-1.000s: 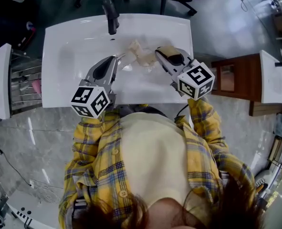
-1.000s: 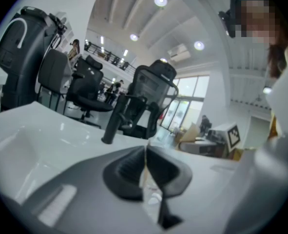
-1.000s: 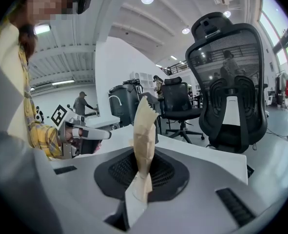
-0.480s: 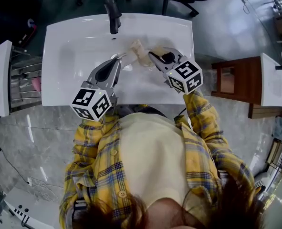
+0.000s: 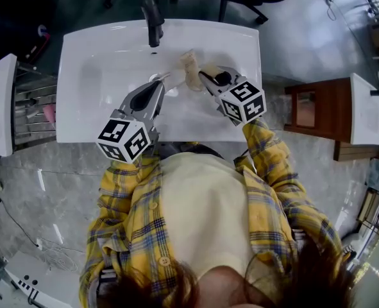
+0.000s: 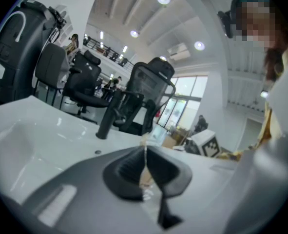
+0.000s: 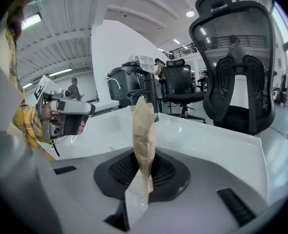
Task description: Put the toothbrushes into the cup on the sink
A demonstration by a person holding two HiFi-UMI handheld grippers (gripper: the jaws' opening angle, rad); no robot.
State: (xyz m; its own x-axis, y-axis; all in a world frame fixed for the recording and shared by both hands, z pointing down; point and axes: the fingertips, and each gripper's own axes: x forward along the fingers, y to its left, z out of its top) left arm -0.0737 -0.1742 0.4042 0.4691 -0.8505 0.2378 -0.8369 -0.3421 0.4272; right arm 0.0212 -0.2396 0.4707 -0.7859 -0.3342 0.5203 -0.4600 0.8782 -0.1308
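Observation:
My right gripper [image 5: 203,76] [image 7: 144,175] is shut on a crumpled brown paper wrapper [image 5: 189,67] [image 7: 143,130], which stands up from its jaws over the white sink [image 5: 93,63]; a clear film part hangs below the pads. My left gripper [image 5: 163,78] [image 6: 144,163] is just to its left, jaws closed on a thin pale sliver of clear wrapping [image 6: 145,155]. The two gripper tips are a short way apart. I see no toothbrush and no cup in any view.
A black faucet [image 5: 151,21] [image 6: 109,123] stands at the sink's back edge. Black office chairs [image 7: 236,67] are behind the sink. A wooden cabinet [image 5: 311,108] is to the right, and a rack [image 5: 32,111] to the left. The person's yellow plaid shirt [image 5: 266,172] fills the near side.
The right gripper has swung left and closer to the left gripper. The wrapper, earlier spread between the two grippers, now stands bunched at the right gripper's jaws.

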